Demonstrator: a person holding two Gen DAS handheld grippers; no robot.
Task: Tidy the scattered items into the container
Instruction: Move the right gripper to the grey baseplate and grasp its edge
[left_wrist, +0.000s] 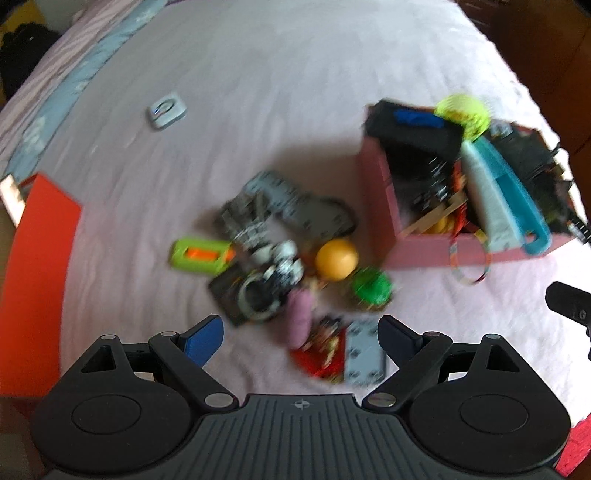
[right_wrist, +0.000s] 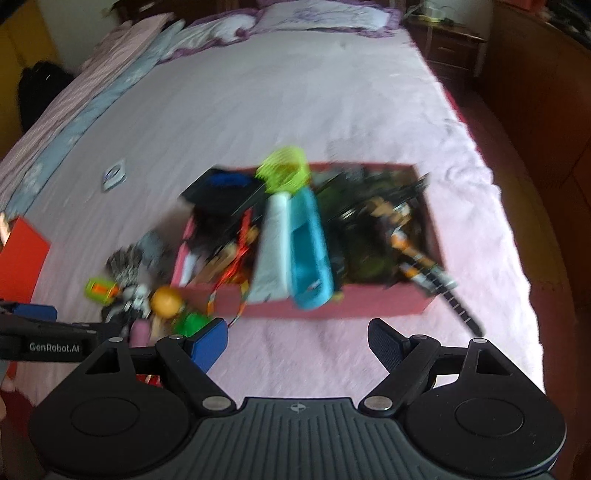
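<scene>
Pink rectangular box (right_wrist: 332, 306): long axis 9-to-3 o'clock. Teal plastic scoop (right_wrist: 308, 243) inside, handle toward 6 o'clock. Left gripper (left_wrist: 301, 338) and right gripper (right_wrist: 297, 345): jaws apart, empty.

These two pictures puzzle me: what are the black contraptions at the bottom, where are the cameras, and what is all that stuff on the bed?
No robot here: a person carries a two-fingered tool in each hand, with a camera looking along its blue-padded fingers. One picture is from the left gripper, the other from the right gripper. Both are open and hold nothing. On the pale pink bedsheet stands a pink cardboard box already crammed with things. Beside it lies a loose pile, including a round yellow ball, a green and orange plastic toy and a small green toy.
</scene>
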